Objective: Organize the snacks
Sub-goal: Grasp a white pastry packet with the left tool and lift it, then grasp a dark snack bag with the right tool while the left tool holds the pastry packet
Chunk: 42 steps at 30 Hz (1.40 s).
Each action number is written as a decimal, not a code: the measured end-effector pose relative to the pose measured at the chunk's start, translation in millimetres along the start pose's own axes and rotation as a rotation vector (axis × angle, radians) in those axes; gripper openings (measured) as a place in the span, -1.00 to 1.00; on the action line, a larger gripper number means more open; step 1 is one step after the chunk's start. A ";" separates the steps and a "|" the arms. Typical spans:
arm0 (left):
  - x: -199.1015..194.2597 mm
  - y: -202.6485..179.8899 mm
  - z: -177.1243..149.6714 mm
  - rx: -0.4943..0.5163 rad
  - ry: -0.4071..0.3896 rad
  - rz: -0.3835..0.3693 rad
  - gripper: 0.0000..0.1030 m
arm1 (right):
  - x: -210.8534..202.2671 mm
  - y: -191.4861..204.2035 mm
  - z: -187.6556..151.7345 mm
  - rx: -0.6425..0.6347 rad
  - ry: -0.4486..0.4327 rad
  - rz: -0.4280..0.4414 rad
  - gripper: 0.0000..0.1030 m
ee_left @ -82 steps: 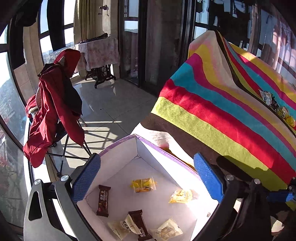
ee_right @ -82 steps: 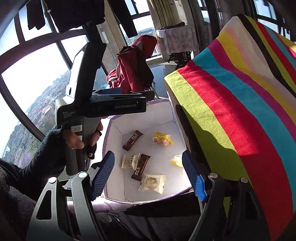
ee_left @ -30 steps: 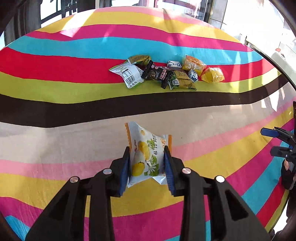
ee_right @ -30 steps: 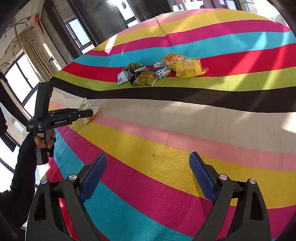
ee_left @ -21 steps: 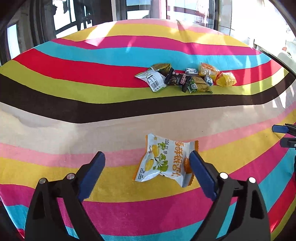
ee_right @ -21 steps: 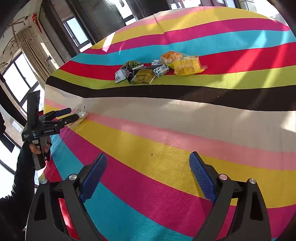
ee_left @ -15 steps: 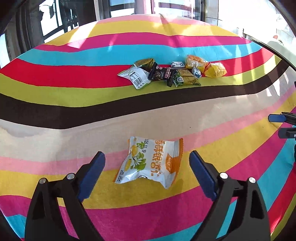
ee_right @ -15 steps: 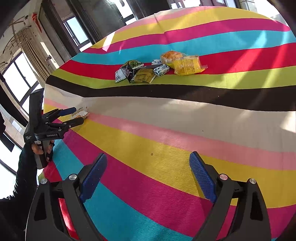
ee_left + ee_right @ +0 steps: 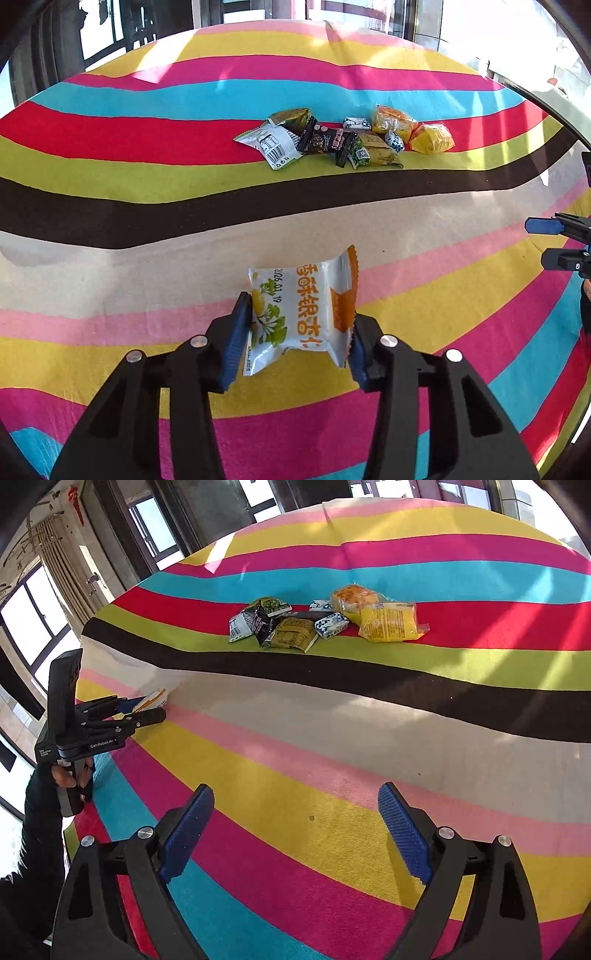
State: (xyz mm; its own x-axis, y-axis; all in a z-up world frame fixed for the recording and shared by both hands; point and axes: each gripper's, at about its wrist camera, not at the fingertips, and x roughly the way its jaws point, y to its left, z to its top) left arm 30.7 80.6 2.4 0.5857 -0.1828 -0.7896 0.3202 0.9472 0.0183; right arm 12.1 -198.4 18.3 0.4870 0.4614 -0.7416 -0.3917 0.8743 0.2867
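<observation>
A white snack packet [image 9: 303, 310] with orange edge and a yellow fruit print lies on the striped cloth [image 9: 147, 206]. My left gripper [image 9: 299, 325] is closing on it, and both blue pads [image 9: 236, 339] touch its short sides. The right wrist view shows that gripper [image 9: 147, 709] low at the cloth's left edge with the packet [image 9: 153, 698] between its fingers. My right gripper [image 9: 295, 797] hovers open over the yellow and pink stripes, nothing between its pads. A pile of several wrapped snacks [image 9: 343, 140] [image 9: 317, 620] lies farther back on the red and green stripes.
The striped cloth [image 9: 332, 709] covers a rounded surface that drops away at the left. A person's dark-sleeved hand [image 9: 70, 775] holds the left gripper's handle. My right gripper's tips [image 9: 543, 240] show at the right rim of the left wrist view. Windows and curtains stand behind.
The left gripper, earlier shut on the packet standing on edge, opened and let it drop flat on the cloth. Now it has closed across the packet's width. The right gripper stays open.
</observation>
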 end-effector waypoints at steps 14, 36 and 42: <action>3.6 7.5 -1.3 -0.045 0.016 0.033 0.41 | 132.3 92.2 144.9 -0.415 -0.011 -0.175 0.54; 4.9 8.0 -0.8 -0.070 0.015 0.034 0.36 | 0.8 76.8 10.0 -0.177 -0.122 0.026 -0.52; 1.9 6.5 -2.4 -0.082 0.000 0.066 -0.19 | -13.8 72.6 -22.3 -0.112 -0.137 0.029 -0.51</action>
State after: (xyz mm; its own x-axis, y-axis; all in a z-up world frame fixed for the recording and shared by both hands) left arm 32.1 87.1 -0.4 0.6035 -0.1194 -0.7883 0.2193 0.9755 0.0201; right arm -40.5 -144.6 35.8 0.5733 0.5090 -0.6421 -0.4876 0.8417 0.2318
